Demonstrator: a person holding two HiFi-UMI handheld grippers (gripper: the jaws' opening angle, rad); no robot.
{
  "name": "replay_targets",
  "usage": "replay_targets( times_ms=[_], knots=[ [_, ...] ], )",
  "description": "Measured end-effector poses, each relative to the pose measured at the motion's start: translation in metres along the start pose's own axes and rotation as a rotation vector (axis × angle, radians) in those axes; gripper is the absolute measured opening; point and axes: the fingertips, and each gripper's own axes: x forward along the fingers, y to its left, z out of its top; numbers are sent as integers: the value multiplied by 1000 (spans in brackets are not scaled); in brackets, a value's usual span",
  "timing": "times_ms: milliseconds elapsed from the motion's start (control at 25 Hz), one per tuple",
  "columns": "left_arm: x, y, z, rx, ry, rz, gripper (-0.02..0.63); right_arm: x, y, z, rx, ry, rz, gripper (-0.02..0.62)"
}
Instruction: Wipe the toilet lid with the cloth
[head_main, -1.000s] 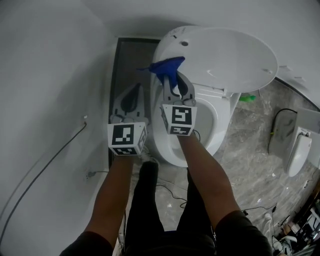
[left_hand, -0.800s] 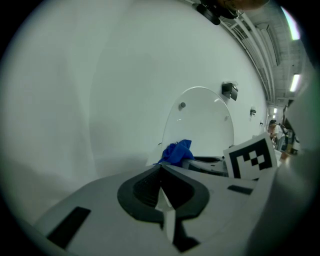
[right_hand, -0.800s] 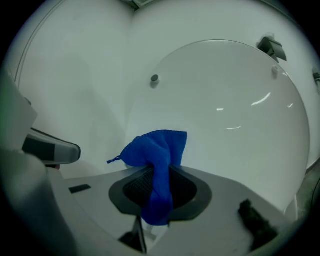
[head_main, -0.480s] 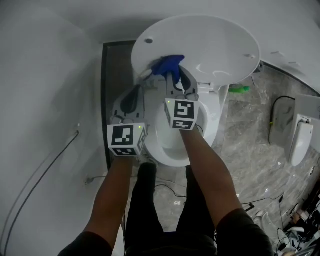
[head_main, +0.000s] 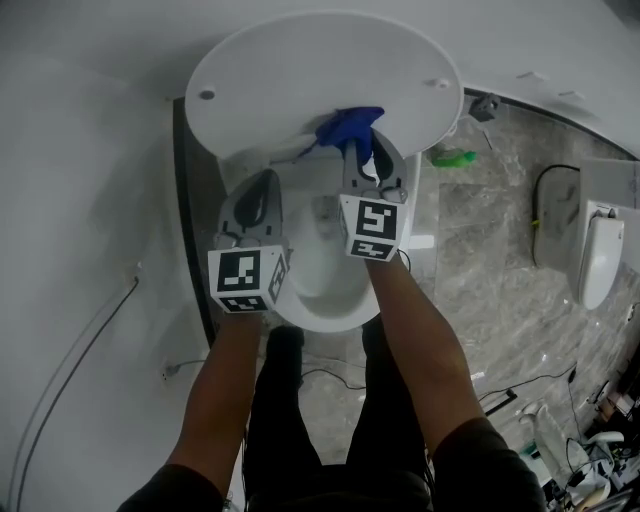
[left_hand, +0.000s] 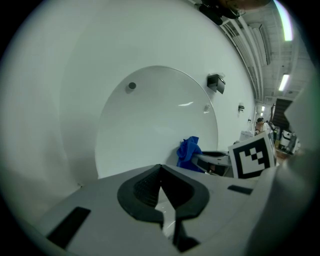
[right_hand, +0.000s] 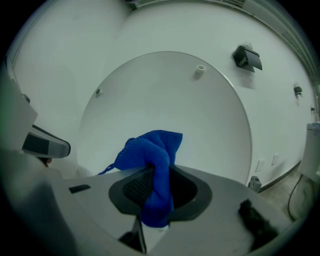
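As the head camera looks steeply down, the person's dark-trousered legs (head_main: 320, 440) fill the bottom of the frame, and two bare forearms (head_main: 225, 400) reach forward over a white toilet bowl (head_main: 318, 300). Each hand holds a grey gripper topped by a cube (head_main: 246, 280) with black and white square markers. The left gripper (head_main: 266, 178) hangs over the left side of the bowl's rim. Its own view shows its dark ribbed jaws closed together with nothing between them. The right gripper (head_main: 362, 152) is just beside it and a little further forward, with its jaws clamped on a blue cloth (head_main: 348, 126). Its own view shows the cloth pinched between the pads, one end hanging down behind the jaws and a bunched fold rising beyond the tips. Beyond both grippers the toilet lid (head_main: 300, 70) stands raised, its round white inner face towards the person, with a small stud (head_main: 206, 96) near each upper side. The bunched end of the cloth lies at the lower middle of that face and looks to be touching it. In the right gripper view a small black fitting (right_hand: 247, 57) sits on the white wall above and to the right of the lid. To the right of the toilet the floor (head_main: 500, 290) is grey and marble-patterned. A small green object (head_main: 452, 156) lies on it near the toilet, and a second white fixture (head_main: 598, 265) stands further right. On the left, a thin dark cable (head_main: 80, 345) runs across a pale surface.
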Motion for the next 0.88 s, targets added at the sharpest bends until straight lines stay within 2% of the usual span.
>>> replay_targets(
  times_ms=[320,520,720,880],
  knots=[
    [16,-46,-7,-7,23,-35,11,-23,-70,-12,10,24,-112,78],
    [19,-58,-5,-25,16,-41,11,-41,-88,-10,10,28,-144,78],
    [7,-43,-3,-47,4,-13,11,-55,-60,2,83,-39,-51,78],
    [-8,-9,-6,-61,2,35,11,-45,0,1,79,-26,86,78]
  ],
)
